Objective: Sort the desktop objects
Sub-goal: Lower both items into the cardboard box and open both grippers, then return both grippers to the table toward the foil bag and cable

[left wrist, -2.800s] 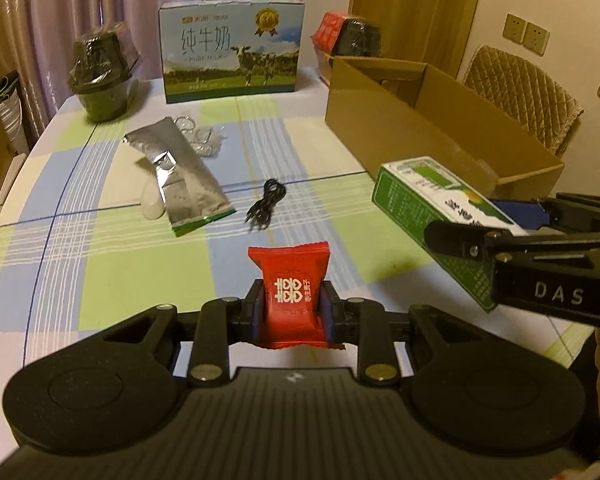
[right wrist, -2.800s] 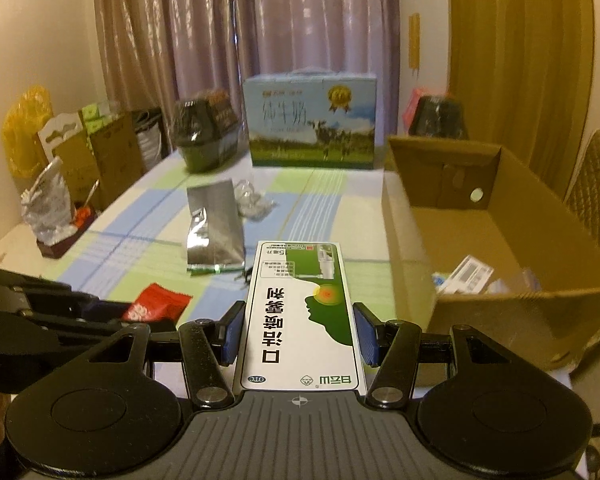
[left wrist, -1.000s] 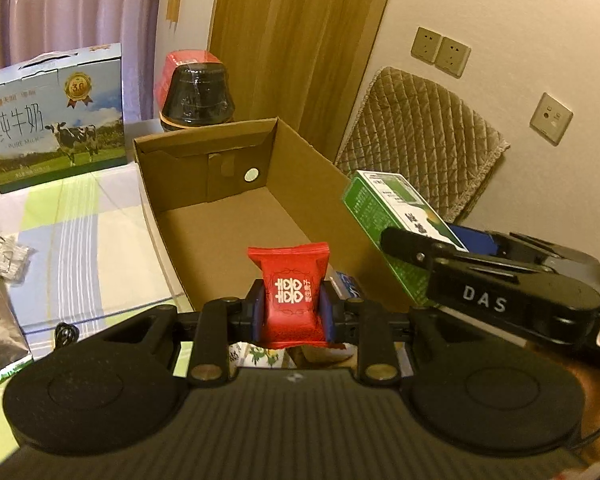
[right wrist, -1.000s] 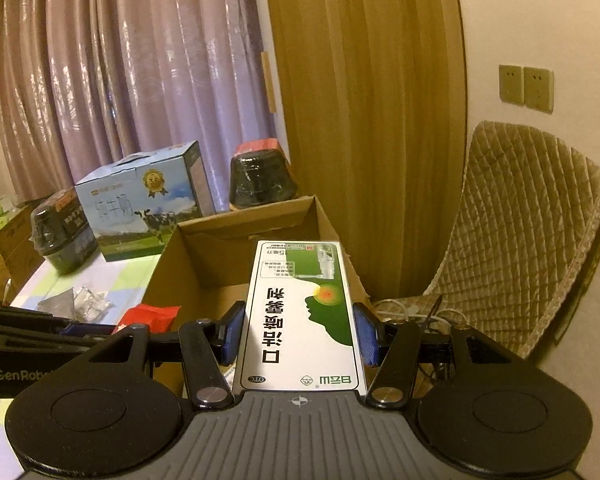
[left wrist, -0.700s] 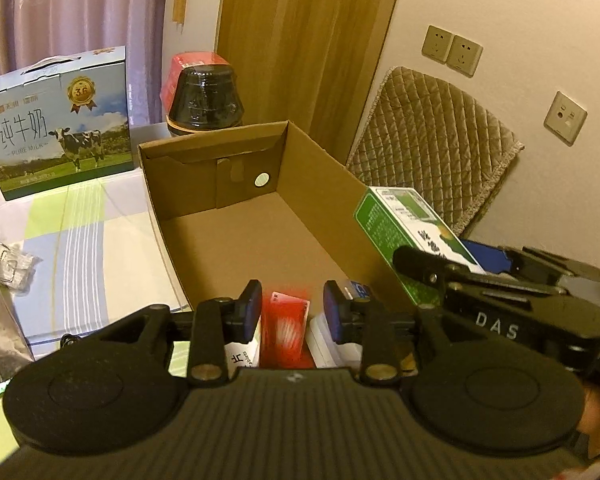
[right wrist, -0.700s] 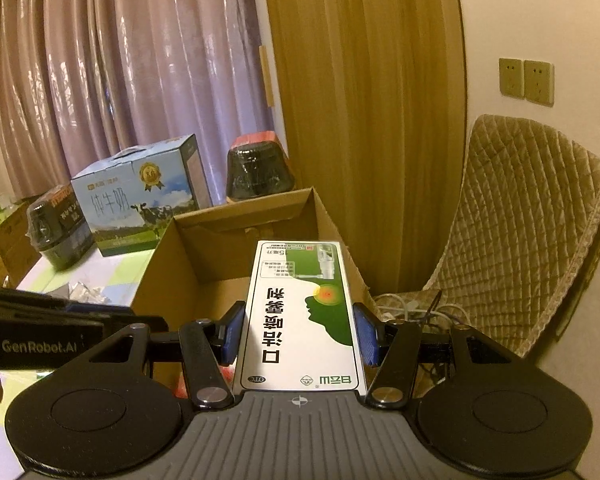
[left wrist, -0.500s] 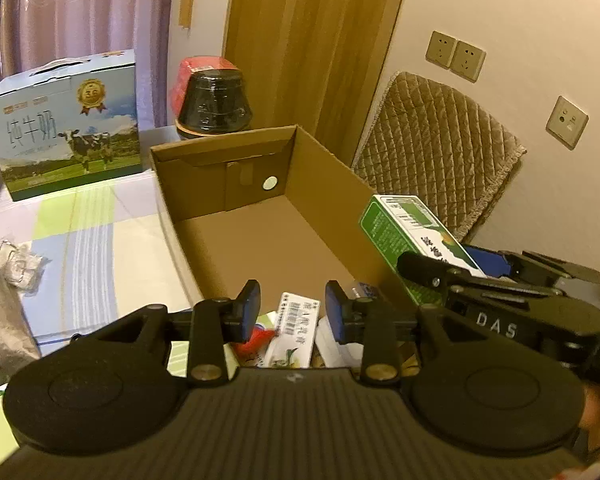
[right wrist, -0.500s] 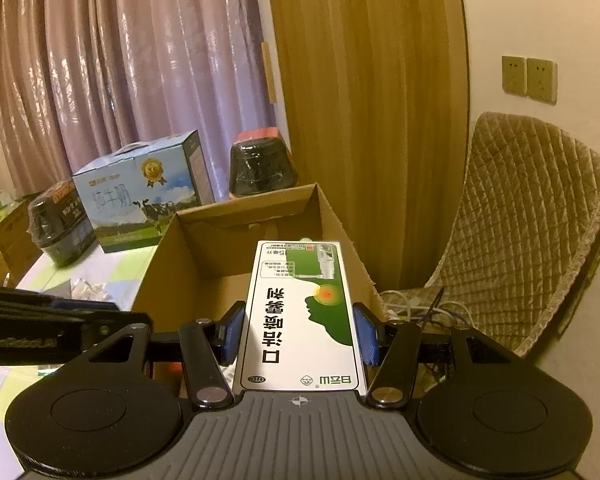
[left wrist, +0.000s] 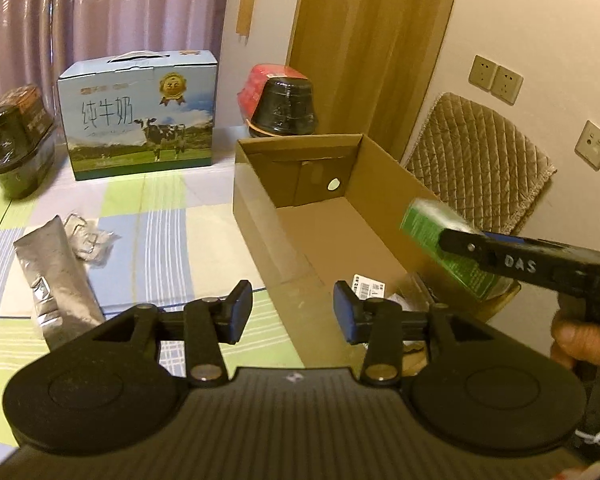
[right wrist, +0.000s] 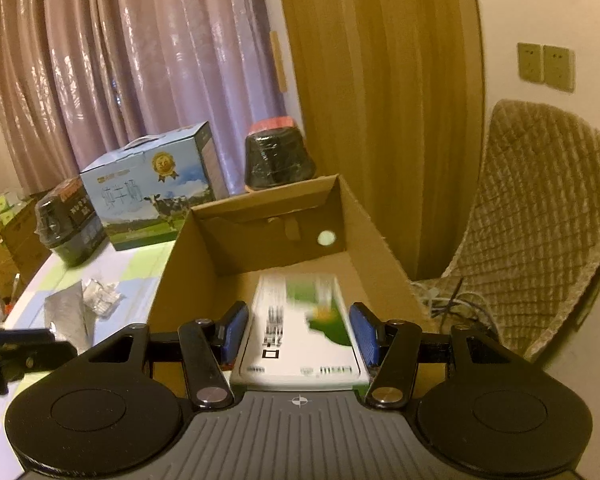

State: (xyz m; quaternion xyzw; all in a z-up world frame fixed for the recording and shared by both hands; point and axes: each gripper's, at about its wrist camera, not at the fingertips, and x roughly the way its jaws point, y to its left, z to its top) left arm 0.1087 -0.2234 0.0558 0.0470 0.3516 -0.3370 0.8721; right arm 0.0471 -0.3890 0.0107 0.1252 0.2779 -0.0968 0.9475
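Note:
My left gripper (left wrist: 292, 308) is empty and its jaws are opening. It hovers over the near left wall of the open cardboard box (left wrist: 260, 216). A white barcoded packet (left wrist: 366, 286) lies on the box floor just past its right finger; the red candy is out of sight. My right gripper (right wrist: 298, 320) is shut on a green-and-white carton (right wrist: 300, 320), held over the cardboard box (right wrist: 268, 240). The carton is blurred, its far end dipping toward the box floor. In the left wrist view the same carton (left wrist: 424, 216) hangs above the box's right wall.
A silver pouch (left wrist: 56, 276) and a clear packet (left wrist: 88, 240) lie on the checked tablecloth left of the box. A milk case (left wrist: 140, 120) and two wrapped black pots (left wrist: 284, 108) (left wrist: 14, 144) stand at the back. A quilted chair (left wrist: 480, 168) stands right; a hand (left wrist: 584, 336) holds the right gripper.
The left gripper let go of the red candy, which dropped into the cardboard box, then spread wider and drew back left. The right gripper carried the carton over the box; the carton now tips down.

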